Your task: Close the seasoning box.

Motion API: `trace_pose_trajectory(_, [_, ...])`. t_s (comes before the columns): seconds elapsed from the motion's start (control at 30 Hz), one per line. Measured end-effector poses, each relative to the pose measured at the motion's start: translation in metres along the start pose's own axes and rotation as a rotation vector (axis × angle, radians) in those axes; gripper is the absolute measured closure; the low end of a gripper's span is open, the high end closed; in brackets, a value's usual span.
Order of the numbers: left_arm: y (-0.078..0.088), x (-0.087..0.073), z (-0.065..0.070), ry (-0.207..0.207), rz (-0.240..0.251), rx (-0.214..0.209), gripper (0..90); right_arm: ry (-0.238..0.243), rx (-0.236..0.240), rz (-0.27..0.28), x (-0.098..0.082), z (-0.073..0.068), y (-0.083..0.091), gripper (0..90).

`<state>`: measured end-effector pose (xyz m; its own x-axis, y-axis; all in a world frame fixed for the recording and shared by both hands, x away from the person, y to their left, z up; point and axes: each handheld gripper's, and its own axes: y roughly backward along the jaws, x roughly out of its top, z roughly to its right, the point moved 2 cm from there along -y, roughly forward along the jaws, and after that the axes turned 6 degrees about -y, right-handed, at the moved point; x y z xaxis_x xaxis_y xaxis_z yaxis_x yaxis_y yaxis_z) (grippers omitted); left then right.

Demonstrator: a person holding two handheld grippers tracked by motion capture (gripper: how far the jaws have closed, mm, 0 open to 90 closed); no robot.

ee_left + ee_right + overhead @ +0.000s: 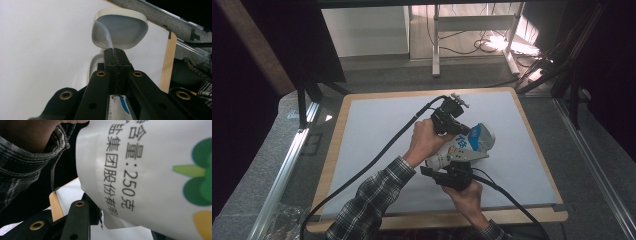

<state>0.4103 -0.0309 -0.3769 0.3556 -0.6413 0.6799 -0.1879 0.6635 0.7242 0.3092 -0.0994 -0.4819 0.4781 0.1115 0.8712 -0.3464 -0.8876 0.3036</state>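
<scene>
White table mat [377,145] under your hands, left gripper [115,58] clenched on pouch [464,145] edge beside white bowl [120,30], right gripper [452,172] clamping the pouch's lower end.

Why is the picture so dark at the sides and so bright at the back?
High view: black curtains darken both sides, while glare blazes on the floor behind the table. Right gripper view: the white bag looms huge yet its print reads sharp. Left gripper view: the tool looks dark against white.

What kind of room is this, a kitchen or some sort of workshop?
Probably a lab or recording workspace: a bare white table framed by metal rails, dark curtains at the sides, and loose cables on the floor.
</scene>
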Motion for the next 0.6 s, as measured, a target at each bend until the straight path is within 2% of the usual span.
trace_pose_trajectory(0.6, [-0.0005, 0.0002, -0.0011, 0.006, -0.001, -0.009, 90.0, 0.004, -0.01, -0.008, 0.001, -0.0003, 0.0001, 63.5])
